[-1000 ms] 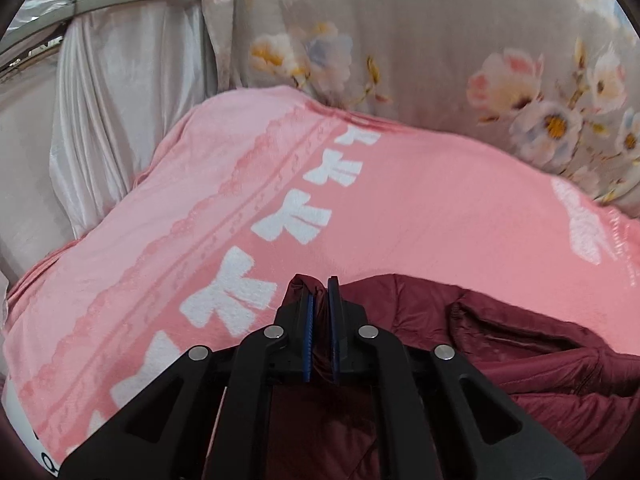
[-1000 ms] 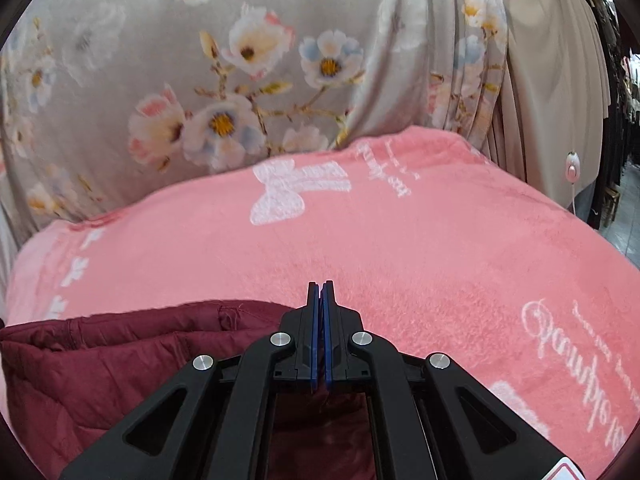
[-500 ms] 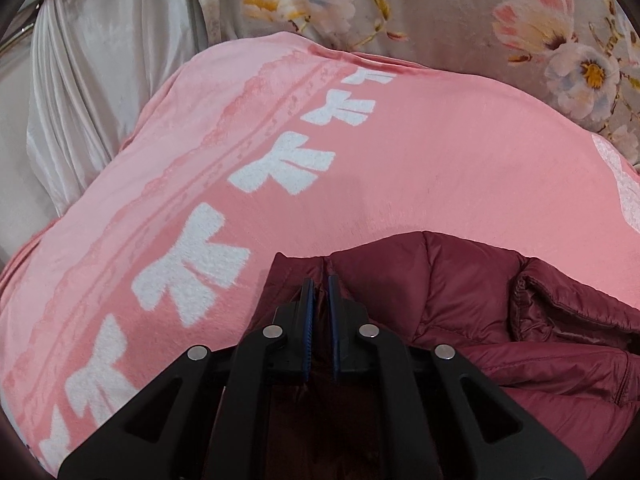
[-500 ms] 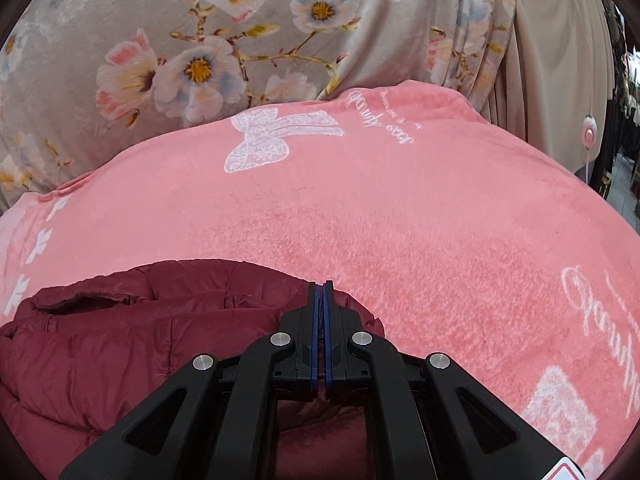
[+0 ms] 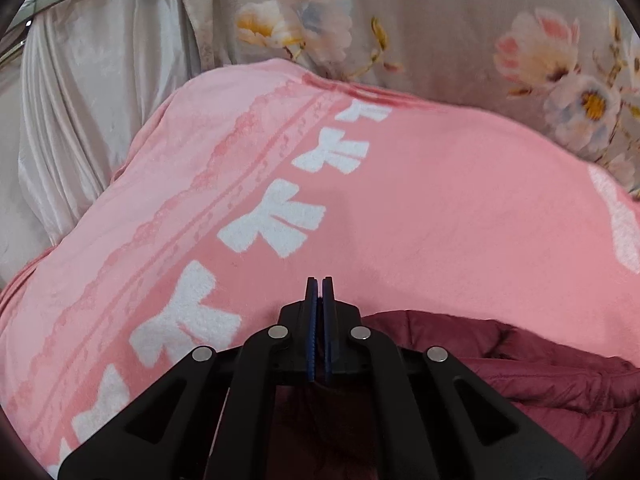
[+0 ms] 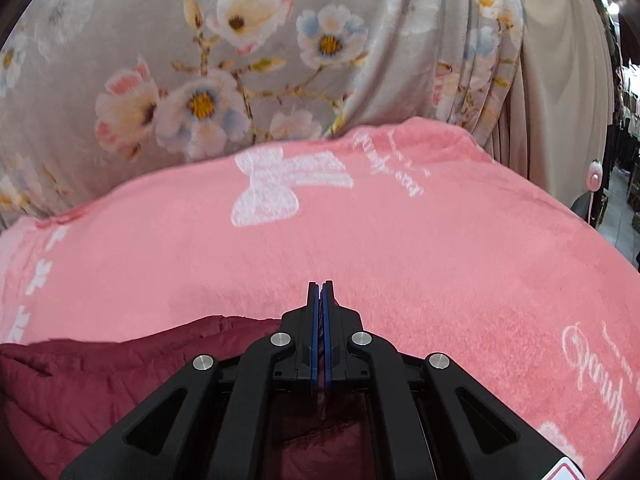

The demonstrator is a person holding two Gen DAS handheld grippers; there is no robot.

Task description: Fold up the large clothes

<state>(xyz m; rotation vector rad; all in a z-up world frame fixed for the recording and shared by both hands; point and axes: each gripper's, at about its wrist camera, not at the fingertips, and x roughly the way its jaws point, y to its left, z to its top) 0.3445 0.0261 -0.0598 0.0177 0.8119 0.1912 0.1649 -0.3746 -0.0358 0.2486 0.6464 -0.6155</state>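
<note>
A dark red quilted jacket (image 5: 540, 376) lies bunched on the pink blanket (image 5: 440, 208), low in both views. My left gripper (image 5: 319, 282) sits over the jacket's left end. Its jaws are closing to a thin slit, with red cloth showing only at the back of the pads and the tips bare against the blanket. My right gripper (image 6: 320, 285) is over the right end of the jacket (image 6: 100, 384). It is shut, with a bit of red cloth caught low between the pads. The jacket's near part is hidden under both grippers.
The pink blanket (image 6: 440, 260), printed with white bows and script, covers the whole surface. A grey flowered curtain (image 6: 240, 60) hangs right behind it. Pale satin drapes (image 5: 92, 92) fall at the far left, and a beige curtain (image 6: 560, 100) with a small pink switch (image 6: 595, 178) at the far right.
Both grippers have moved forward and down over the blanket. The jacket's edge, ahead of the fingertips half a second ago, now lies behind them. The gap between the left pads has narrowed.
</note>
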